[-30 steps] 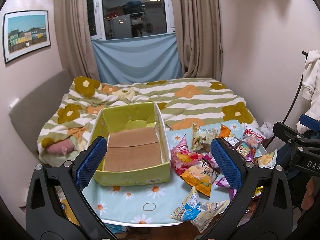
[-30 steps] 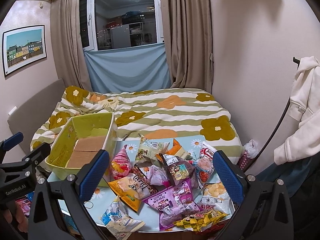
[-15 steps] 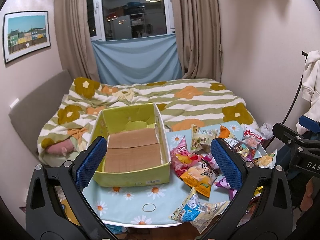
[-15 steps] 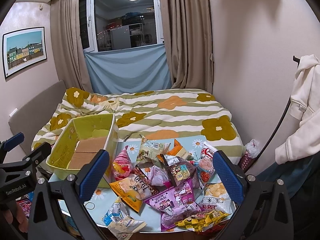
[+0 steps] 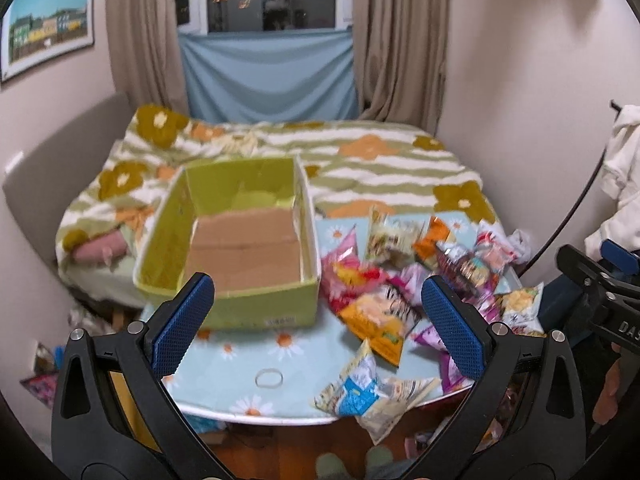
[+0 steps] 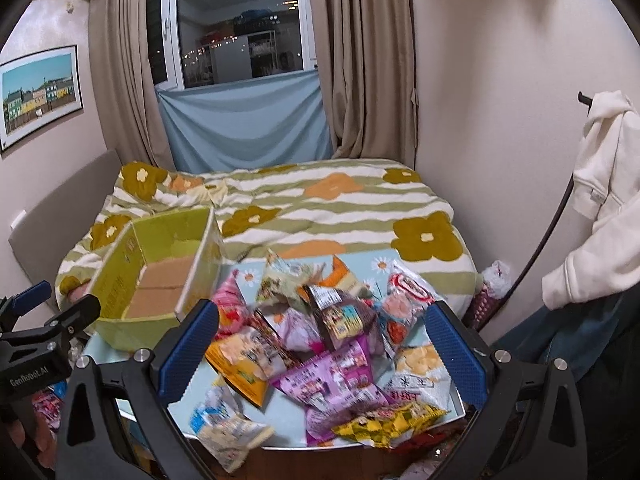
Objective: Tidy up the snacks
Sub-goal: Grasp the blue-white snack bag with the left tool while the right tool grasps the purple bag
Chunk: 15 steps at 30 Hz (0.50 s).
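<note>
A green cardboard box [image 5: 240,240] with a brown floor and nothing in it stands on the left of a small table [image 5: 240,356] covered in a daisy cloth. It also shows in the right wrist view as the box [image 6: 160,280]. Beside it lies a heap of several snack packets [image 5: 400,280], among them an orange bag [image 6: 244,364], a purple bag [image 6: 332,376] and a yellow chequered one [image 6: 392,424]. My left gripper [image 5: 316,320] hangs open above the table's front, holding nothing. My right gripper [image 6: 320,344] is open over the heap, also with nothing in it.
A bed with a striped flower blanket [image 6: 328,208] lies behind the table. A white hoodie [image 6: 600,208] hangs at the right. A rubber band [image 5: 270,378] lies on the cloth near the front edge. One blue-and-white packet [image 5: 372,396] overhangs that edge. Clutter sits on the floor below.
Both grippers have moved forward and dipped toward the table, so the box and the packets look larger. Nothing was picked up and both stay open.
</note>
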Tool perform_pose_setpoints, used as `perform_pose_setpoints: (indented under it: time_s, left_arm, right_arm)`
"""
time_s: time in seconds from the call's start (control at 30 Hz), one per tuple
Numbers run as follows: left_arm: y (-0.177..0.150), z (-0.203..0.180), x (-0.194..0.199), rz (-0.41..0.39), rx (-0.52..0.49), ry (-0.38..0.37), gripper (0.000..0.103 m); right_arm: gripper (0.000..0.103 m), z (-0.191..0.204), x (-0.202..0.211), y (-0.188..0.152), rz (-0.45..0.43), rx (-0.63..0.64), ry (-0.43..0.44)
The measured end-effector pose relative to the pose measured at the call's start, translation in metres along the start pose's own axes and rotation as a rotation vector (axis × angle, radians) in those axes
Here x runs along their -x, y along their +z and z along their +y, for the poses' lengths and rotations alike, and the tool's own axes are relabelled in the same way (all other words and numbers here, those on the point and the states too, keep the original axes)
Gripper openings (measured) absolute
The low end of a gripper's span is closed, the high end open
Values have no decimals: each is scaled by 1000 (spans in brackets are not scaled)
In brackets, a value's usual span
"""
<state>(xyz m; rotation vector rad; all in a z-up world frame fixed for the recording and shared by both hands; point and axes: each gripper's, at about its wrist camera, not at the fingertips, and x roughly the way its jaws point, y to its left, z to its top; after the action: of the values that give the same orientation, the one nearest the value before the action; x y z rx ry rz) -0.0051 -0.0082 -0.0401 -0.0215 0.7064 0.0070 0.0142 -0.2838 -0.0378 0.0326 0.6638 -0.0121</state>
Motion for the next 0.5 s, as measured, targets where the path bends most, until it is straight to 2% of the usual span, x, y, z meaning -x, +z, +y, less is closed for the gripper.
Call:
perform_pose_setpoints:
  time_s: [0.27, 0.37, 0.5]
  left_arm:
    - [-52, -11, -43, 177, 123, 71, 103]
    - [-73, -16, -61, 231, 196, 72, 103]
    - [-97, -30, -90, 310, 241, 91, 103]
  right_arm:
    - [103, -27, -47, -43, 66, 37, 64]
    - [103, -39, -62, -57, 86, 69, 84]
    - [103, -55, -86, -80, 137, 96, 119]
